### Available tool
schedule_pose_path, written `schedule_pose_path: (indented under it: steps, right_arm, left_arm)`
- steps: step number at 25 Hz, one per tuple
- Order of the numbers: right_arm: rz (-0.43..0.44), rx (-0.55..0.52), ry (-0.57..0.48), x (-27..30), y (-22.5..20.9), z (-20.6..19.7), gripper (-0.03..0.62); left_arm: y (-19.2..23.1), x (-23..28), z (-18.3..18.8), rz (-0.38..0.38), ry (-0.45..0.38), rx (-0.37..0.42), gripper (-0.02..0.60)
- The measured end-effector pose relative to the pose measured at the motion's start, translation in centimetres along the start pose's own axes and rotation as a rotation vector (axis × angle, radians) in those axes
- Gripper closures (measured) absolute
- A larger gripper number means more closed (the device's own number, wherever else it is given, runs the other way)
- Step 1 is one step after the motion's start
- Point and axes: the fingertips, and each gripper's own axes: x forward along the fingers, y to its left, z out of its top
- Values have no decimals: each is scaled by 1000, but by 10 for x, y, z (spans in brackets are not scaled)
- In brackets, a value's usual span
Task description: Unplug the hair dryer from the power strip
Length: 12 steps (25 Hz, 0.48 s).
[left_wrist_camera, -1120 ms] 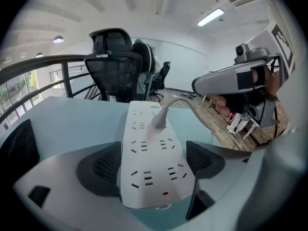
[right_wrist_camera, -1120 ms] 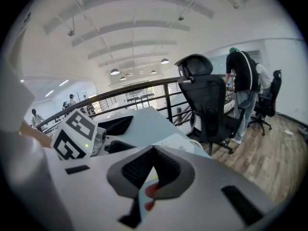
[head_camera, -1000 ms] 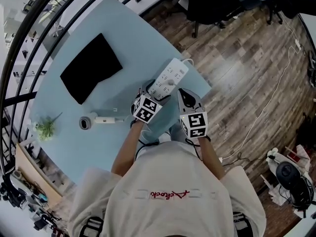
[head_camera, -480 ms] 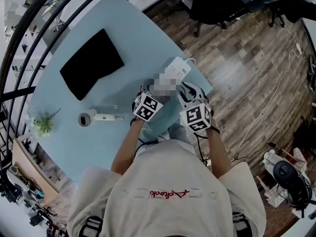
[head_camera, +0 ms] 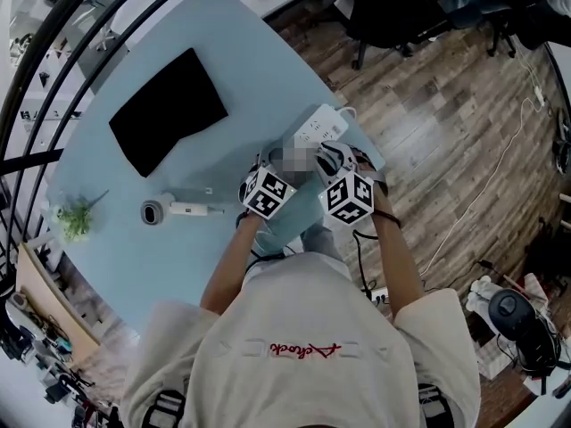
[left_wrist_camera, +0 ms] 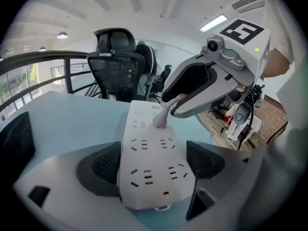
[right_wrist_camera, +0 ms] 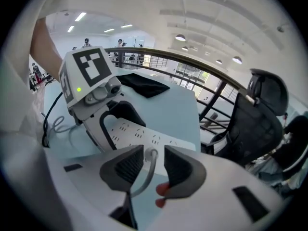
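A white power strip [head_camera: 319, 128] lies near the right edge of the pale blue table [head_camera: 134, 266]. My left gripper [head_camera: 268, 169] is shut on the strip's near end [left_wrist_camera: 151, 177], both pads [left_wrist_camera: 105, 166] against its sides. A white plug [left_wrist_camera: 160, 121] stands in a socket midway along the strip. My right gripper [head_camera: 328, 160] comes down over it with its jaws opening; the plug [right_wrist_camera: 150, 154] and its grey cable [right_wrist_camera: 142, 182] sit between the pads without being pressed. The white hair dryer [head_camera: 174, 210] lies to the left on the table.
A black mat [head_camera: 168, 111] lies at the back of the table and a small plant [head_camera: 76, 219] at the left edge. A black office chair [left_wrist_camera: 118, 71] stands beyond the strip's far end. Wooden floor [head_camera: 464, 150] drops off right of the table.
My right gripper has moved forward and down onto the strip, rolling as it went. The left gripper and the strip have stayed put.
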Motion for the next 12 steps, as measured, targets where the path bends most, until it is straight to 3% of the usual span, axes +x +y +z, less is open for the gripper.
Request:
schedule_pose_path:
  steps: [6, 12]
  right_arm:
    - [39, 34, 30, 19, 2, -3, 464]
    - [97, 192, -4, 19, -2, -5, 482]
  left_arm:
    - [0, 0, 0, -5, -1, -4, 178]
    - [1, 0, -1, -9, -6, -7, 178]
